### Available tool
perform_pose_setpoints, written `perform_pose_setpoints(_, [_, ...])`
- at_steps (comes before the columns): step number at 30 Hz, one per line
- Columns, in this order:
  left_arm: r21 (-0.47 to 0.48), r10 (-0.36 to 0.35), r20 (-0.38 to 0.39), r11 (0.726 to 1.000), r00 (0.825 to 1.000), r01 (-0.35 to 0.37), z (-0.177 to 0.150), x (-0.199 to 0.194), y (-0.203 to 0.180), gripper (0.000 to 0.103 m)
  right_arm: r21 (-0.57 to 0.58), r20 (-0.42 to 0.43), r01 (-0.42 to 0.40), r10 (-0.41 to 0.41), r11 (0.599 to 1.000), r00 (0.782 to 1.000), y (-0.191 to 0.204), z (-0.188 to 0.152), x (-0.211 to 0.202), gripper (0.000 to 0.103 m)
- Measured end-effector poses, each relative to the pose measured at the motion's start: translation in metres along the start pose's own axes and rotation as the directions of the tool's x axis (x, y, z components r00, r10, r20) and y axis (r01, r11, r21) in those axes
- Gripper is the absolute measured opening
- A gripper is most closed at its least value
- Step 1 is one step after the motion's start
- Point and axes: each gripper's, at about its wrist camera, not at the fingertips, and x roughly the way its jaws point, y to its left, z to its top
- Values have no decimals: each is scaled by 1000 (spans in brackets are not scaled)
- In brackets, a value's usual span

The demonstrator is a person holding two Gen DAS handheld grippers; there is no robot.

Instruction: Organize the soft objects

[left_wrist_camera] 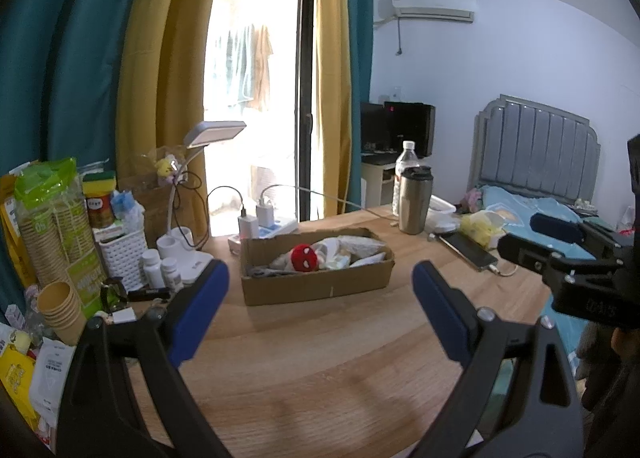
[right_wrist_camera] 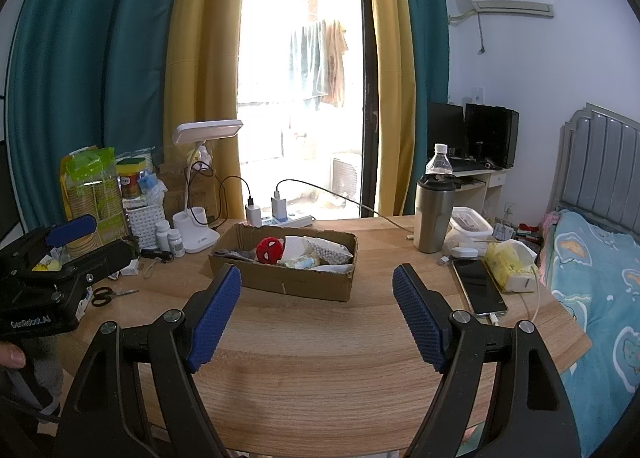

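my left hand-held gripper (left_wrist_camera: 320,278): jaws spread wide, nothing between the blue pads, hovering over bare counter short of the box; base of both arms cut off by the bottom edge
my right hand-held gripper (right_wrist_camera: 317,284): also spread wide, empty, over bare counter in front of the box; in the left wrist view only its side shows at the right edge, partly cut off
my hand: only a fingertip (right_wrist_camera: 14,356) shows at the left edge of the right wrist view, under the left gripper body; rest out of frame
counter (right_wrist_camera: 320,378): light wood, near part bare, far and side parts cluttered
cardboard box (left_wrist_camera: 316,284): open top, middle of counter, beyond both grippers and apart from them
soft objects: all lying in the box; red plush ball (left_wrist_camera: 303,257) with white eyes near the box's left-centre, white and pale pieces (right_wrist_camera: 320,252) heaped to its right; individual pieces hard to tell apart, lower ones hidden by the box wall
steel tumbler (right_wrist_camera: 432,212): upright, right of box, clear water bottle (right_wrist_camera: 439,160) behind it, mostly hidden
phone (right_wrist_camera: 478,286): flat near right edge of counter, cable plugged in; yellow tissue pack (right_wrist_camera: 510,262) just beside it
left clutter: desk lamp (right_wrist_camera: 208,130), white basket (right_wrist_camera: 145,224), pill bottles (right_wrist_camera: 168,236), paper cups (left_wrist_camera: 62,304), scissors (right_wrist_camera: 106,295); labels too small to read
power strip (right_wrist_camera: 290,220): behind box, partly hidden by it, two chargers plugged in
bed (right_wrist_camera: 596,278): right of counter, cut off by frame edge
doorway: blown out by daylight, detail outside unclear
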Motion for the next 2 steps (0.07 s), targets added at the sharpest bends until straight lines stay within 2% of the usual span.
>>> perform_pose_setpoints(2, [-19, -1, -14, 1000, 1000, 1, -1, 4, 3, 94, -1, -1, -2, 2, 1000, 1000, 0, -1, 0, 81])
